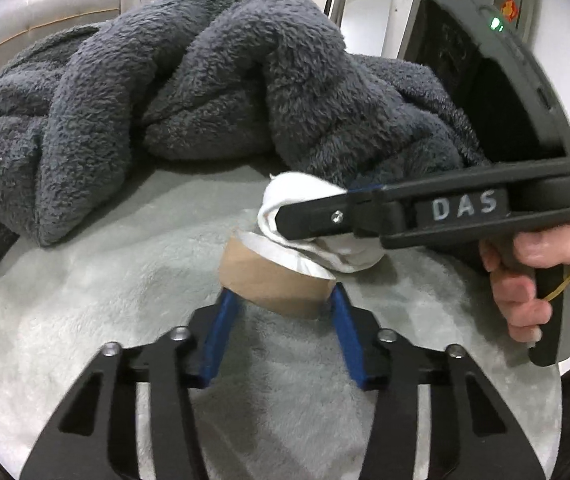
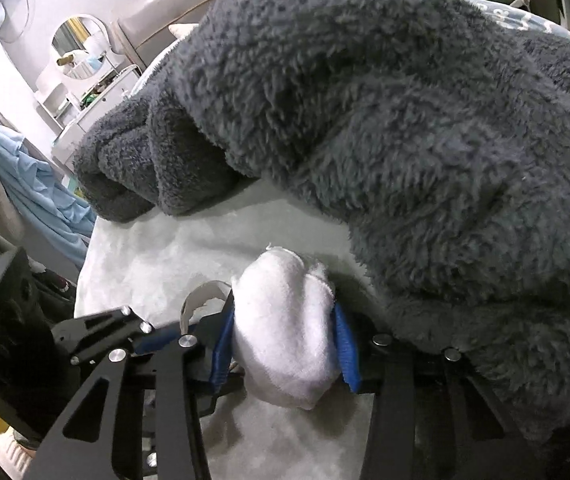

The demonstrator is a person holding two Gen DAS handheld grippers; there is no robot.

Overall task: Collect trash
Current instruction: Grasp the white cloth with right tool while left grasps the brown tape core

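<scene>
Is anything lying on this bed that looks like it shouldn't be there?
Yes. A nearly used-up cardboard roll and a wadded white cloth lie on the pale sheet, beside a rumpled grey blanket. The left gripper pinches the roll; the right gripper squeezes the cloth.

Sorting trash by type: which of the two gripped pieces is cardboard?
The brown tube, clamped in the left tongs; the right tongs squeeze a white soft wad.
</scene>
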